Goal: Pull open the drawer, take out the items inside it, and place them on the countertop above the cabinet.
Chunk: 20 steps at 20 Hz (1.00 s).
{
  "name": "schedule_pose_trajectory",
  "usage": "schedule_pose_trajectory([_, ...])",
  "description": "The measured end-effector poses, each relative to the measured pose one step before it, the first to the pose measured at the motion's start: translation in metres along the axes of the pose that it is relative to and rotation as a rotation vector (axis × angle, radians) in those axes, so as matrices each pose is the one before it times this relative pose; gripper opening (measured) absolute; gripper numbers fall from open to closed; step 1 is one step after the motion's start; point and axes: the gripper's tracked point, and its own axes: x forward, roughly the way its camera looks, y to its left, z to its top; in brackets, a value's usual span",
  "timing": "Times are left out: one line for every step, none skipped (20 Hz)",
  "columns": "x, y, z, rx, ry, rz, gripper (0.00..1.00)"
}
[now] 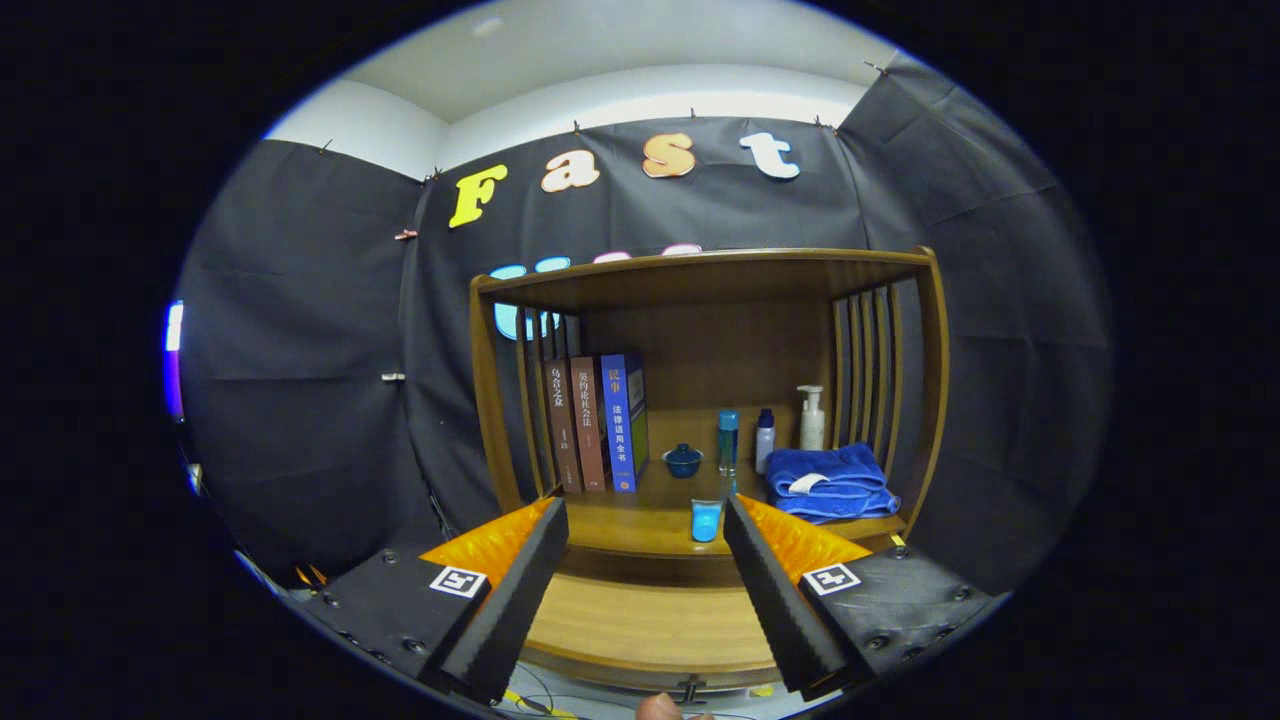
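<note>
Wooden and warm brown, the cabinet (930, 400) stands straight ahead of the gripper (645, 530), whose fingers are spread wide apart with nothing between them but air. The drawer (650, 620) lies low in the gap between the fingers, its flat grained front closed flush under the desk (640, 520), and a small dark handle (690, 688) shows at its lower rim (a fingertip (660, 708) peeks up just below that). On the desk, just beyond the fingertips, stands a small blue cup (706, 521), near the inner edge of the right finger. Further back, three upright books (597, 422) lean against the slatted left side, two brown and one blue. A little dark blue lidded bowl (684, 460) sits beside them. To its right are a tall clear blue bottle (728, 440), a small white bottle with a dark cap (765, 440) and a pale pump bottle (811, 418). A folded blue towel (830, 482), soft and thick, lies against the slatted right side.
</note>
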Motion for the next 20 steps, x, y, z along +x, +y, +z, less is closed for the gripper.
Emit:
schedule_pose_trajectory([-0.00734,-0.00082,-0.01076,-0.01216,-0.01585,-0.01735,0.99])
schedule_pose_trajectory([-0.00698,-0.00427,-0.01191,-0.02341,-0.01054,-0.01847,0.99])
schedule_pose_trajectory([-0.00731,-0.00408,-0.01361,-0.02528,-0.00305,-0.01821,0.99])
schedule_pose_trajectory([-0.00636,-0.00358,-0.01669,-0.01594,0.00917,-0.01742,0.99])
schedule_pose_trajectory([-0.00699,-0.00185,-0.01806,-0.00268,0.01488,-0.01022,0.99])
schedule_pose_trajectory([-0.00732,0.00045,-0.01969,0.00663,0.02373,-0.0139,0.99])
schedule_pose_trajectory([-0.00432,-0.00037,-0.019,0.01064,0.01918,-0.00734,0.99])
schedule_pose_trajectory([-0.00265,-0.00358,-0.01783,0.00349,0.01124,-0.01604,0.99])
schedule_pose_trajectory([-0.00085,-0.00455,-0.01614,-0.00448,0.00124,-0.01559,0.99])
schedule_pose_trajectory([0.0008,-0.0037,-0.01477,-0.00912,0.00425,-0.01567,0.99])
schedule_pose_trajectory([0.00242,-0.00254,-0.01315,-0.00717,-0.00116,-0.01003,0.99])
schedule_pose_trajectory([0.00155,-0.00049,-0.01321,-0.00173,0.00675,-0.00101,0.99])
schedule_pose_trajectory([0.0032,-0.00086,-0.01394,0.0041,0.0146,-0.00193,0.99])
schedule_pose_trajectory([0.00314,-0.0009,-0.01362,0.0079,0.02455,-0.00148,0.99])
schedule_pose_trajectory([0.00451,-0.00115,-0.01125,0.01024,0.02337,-0.00663,0.99])
schedule_pose_trajectory([0.0068,-0.00136,-0.00872,0.00822,0.01743,-0.00489,0.99])
schedule_pose_trajectory([0.00577,-0.00069,-0.00463,0.00406,0.00786,-0.00595,0.99])
schedule_pose_trajectory([0.00604,-0.00152,-0.00385,0.00112,0.00482,-0.00813,0.99])
schedule_pose_trajectory([0.00578,-0.00127,-0.00273,0.00069,0.00861,-0.00306,0.99])
schedule_pose_trajectory([-0.00331,0.00147,0.00067,0.01143,-0.00832,0.00113,0.99])
